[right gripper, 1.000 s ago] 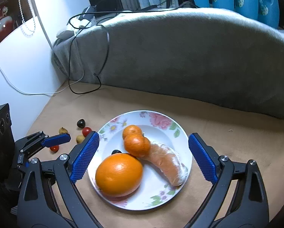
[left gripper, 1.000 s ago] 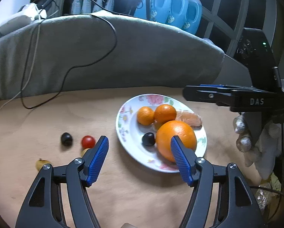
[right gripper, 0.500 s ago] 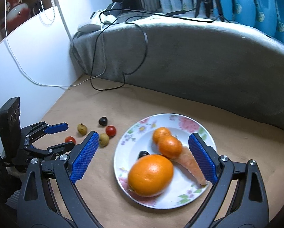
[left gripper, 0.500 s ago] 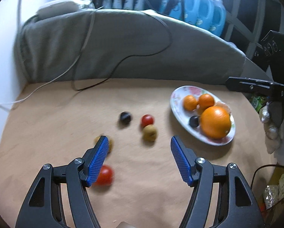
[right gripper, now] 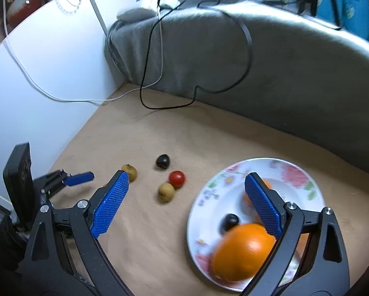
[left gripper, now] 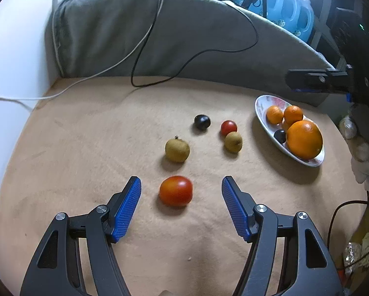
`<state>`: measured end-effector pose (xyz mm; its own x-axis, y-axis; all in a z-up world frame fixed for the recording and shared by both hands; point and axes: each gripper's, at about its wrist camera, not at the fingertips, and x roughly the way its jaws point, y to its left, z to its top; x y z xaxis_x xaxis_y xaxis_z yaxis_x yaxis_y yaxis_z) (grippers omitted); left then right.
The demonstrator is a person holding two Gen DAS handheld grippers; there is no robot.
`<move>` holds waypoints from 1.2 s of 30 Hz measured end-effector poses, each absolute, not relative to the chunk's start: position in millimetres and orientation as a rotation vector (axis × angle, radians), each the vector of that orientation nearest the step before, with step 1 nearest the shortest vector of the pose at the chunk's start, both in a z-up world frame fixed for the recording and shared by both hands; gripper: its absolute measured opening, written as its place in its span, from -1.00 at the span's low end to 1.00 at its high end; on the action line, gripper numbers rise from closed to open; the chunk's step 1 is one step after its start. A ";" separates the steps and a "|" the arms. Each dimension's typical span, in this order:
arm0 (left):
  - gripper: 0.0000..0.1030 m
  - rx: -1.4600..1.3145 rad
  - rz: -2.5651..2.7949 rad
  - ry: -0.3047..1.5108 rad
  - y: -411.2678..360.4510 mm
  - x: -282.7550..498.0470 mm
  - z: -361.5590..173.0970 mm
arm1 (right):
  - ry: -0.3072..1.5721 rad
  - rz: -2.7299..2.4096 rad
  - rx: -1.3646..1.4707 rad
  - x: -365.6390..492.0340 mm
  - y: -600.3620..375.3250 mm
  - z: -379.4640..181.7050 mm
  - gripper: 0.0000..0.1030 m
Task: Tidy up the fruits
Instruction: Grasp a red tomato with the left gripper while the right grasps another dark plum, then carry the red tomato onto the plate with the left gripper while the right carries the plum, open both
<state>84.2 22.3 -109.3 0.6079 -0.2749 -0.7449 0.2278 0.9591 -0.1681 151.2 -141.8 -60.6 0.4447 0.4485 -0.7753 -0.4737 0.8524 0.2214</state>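
Small fruits lie loose on the tan cloth: a red tomato (left gripper: 175, 190), a yellow-brown fruit (left gripper: 177, 149), a dark plum (left gripper: 202, 122), a smaller red tomato (left gripper: 229, 127) touching another yellow-brown fruit (left gripper: 233, 141). A flowered plate (left gripper: 263, 103) at the right holds a big orange (left gripper: 304, 139), two mandarins and a dark plum. My left gripper (left gripper: 181, 185) is open, its blue pads just short of the near tomato on either side. My right gripper (right gripper: 186, 178) is open above the plate's (right gripper: 209, 197) left rim; the same loose fruits lie just beyond it.
A grey blanket-covered ridge (left gripper: 184, 44) runs along the back with a black cable (left gripper: 209, 51) and a white cable (left gripper: 90, 79) trailing onto the cloth. A white wall (right gripper: 48, 79) bounds the left. Blue bottles (left gripper: 285, 9) stand behind. A gloved hand (left gripper: 364, 153) holds the right gripper.
Both views have swung left, away from the plate and onto the loose fruits. My left gripper now frames the near red tomato; the plate has slid to the right in both views.
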 end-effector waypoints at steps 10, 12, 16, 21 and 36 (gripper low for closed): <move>0.08 -0.105 -0.307 0.893 34.5 85.6 -119.8 | 1.094 0.599 0.016 182.0 -90.6 -90.1 0.75; 0.04 -0.107 -0.308 0.898 34.8 86.2 -121.5 | 1.121 0.595 0.006 187.0 -79.8 -97.3 0.62; -0.10 -0.116 -0.317 0.906 35.2 87.2 -124.1 | 1.176 0.577 0.010 197.4 -67.6 -113.5 0.32; -0.20 -0.122 -0.327 0.914 36.0 90.2 -126.2 | 1.213 0.545 0.004 207.1 -59.5 -128.9 0.05; -0.34 -0.120 -0.321 0.941 33.7 99.5 -132.8 | 1.237 0.511 -0.103 211.2 -31.8 -151.2 -0.34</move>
